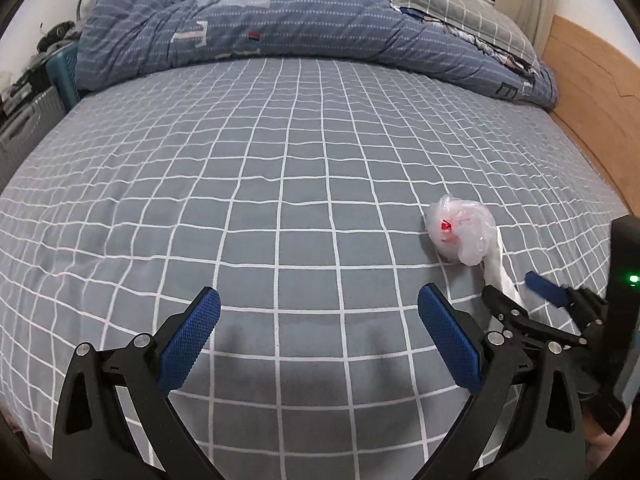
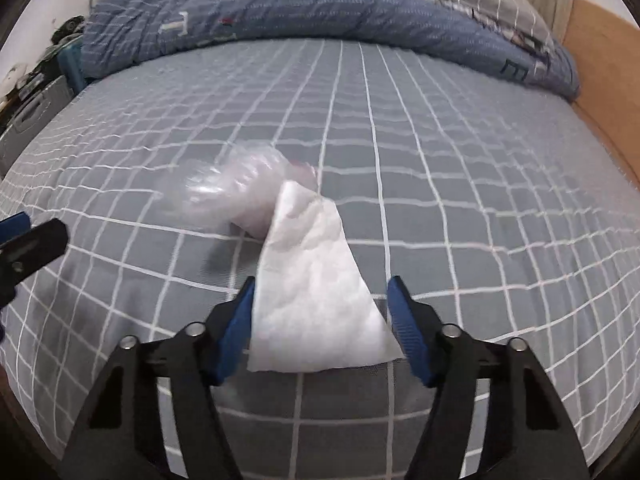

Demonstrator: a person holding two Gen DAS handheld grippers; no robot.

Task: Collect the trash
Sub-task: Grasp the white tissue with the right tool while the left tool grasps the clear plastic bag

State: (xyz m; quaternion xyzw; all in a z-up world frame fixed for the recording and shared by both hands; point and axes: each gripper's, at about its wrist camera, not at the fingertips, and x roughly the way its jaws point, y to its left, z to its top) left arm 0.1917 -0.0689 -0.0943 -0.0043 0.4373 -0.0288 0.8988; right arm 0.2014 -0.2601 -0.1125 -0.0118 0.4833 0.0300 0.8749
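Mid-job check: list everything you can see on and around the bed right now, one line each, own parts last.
tissue: one, white, flat on the sheet between the right tongs' pads
plastic bag: one, clear with a red spot, crumpled on the sheet just beyond the tissue, touching it
bed sheet: one, grey with white grid, covers the bed
quilt: one, blue patterned, bunched along the far side
pillow: one, grey grid, far right corner
headboard: one, wood, right edge
clutter: several dark items, left of the bed, too small to tell
left tongs: black with blue pads, open, nothing between
right tongs: black with blue pads, open around the tissue
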